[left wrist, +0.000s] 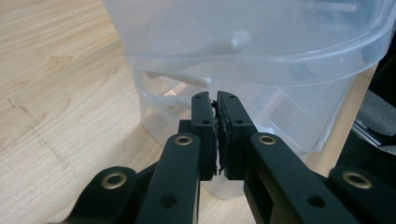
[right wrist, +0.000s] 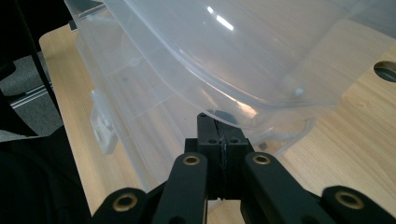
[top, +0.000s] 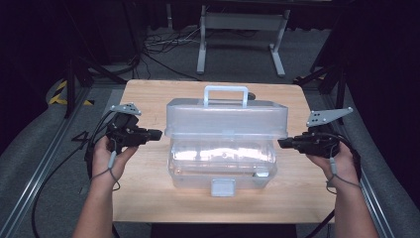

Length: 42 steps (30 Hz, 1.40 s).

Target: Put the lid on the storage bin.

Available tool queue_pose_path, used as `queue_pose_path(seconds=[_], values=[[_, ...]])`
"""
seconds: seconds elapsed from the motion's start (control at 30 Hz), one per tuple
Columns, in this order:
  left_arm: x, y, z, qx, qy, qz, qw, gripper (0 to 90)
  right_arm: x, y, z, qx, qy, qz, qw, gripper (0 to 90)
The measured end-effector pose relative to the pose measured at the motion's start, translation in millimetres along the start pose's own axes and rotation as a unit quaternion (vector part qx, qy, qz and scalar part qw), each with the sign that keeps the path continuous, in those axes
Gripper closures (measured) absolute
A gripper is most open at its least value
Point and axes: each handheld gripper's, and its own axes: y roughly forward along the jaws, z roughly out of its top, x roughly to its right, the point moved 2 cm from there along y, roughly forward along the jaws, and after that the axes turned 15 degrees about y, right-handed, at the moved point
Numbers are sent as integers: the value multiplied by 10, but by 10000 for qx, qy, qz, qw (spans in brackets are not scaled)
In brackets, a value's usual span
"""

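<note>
A clear plastic box point(top: 223, 159) stands mid-table with its domed lid point(top: 226, 119) raised over the base, a white handle point(top: 226, 94) on top and a latch tab point(top: 223, 187) at the front. My left gripper point(top: 157, 133) lies level at the box's left side and is shut on nothing. In the left gripper view its tips point(left wrist: 215, 95) sit just under the lid's rim point(left wrist: 261, 70). My right gripper point(top: 281, 144) is at the box's right side, shut and empty. In the right gripper view its tips point(right wrist: 211, 116) are tucked beneath the lid's edge point(right wrist: 243, 100). Whether either gripper touches the lid I cannot tell.
The wooden table point(top: 148, 198) has bare board on both sides of the box and in front of it. A round hole point(right wrist: 386, 70) is cut in the tabletop behind the box. A white metal stand point(top: 242, 22) and loose cables point(top: 163, 44) are on the floor beyond.
</note>
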Motion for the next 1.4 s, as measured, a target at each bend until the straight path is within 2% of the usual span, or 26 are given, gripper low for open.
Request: queue_pose_path(seconds=[0.13, 0.23, 0.7, 1.4], values=[[-12, 1, -5, -8, 37, 59, 10000, 849, 17, 11, -8, -92, 47, -30, 9999, 899], [-16, 1, -12, -20, -9, 94, 10000, 842, 21, 17, -12, -166, 59, -50, 9998, 899], [-62, 7, -48, -42, -71, 124, 9999, 825, 25, 41, -39, -508, 44, 4, 9987, 898], [-103, 38, -84, -95, -188, 132, 9997, 798, 2, 98, -86, -1046, -57, 1, 9945, 898]])
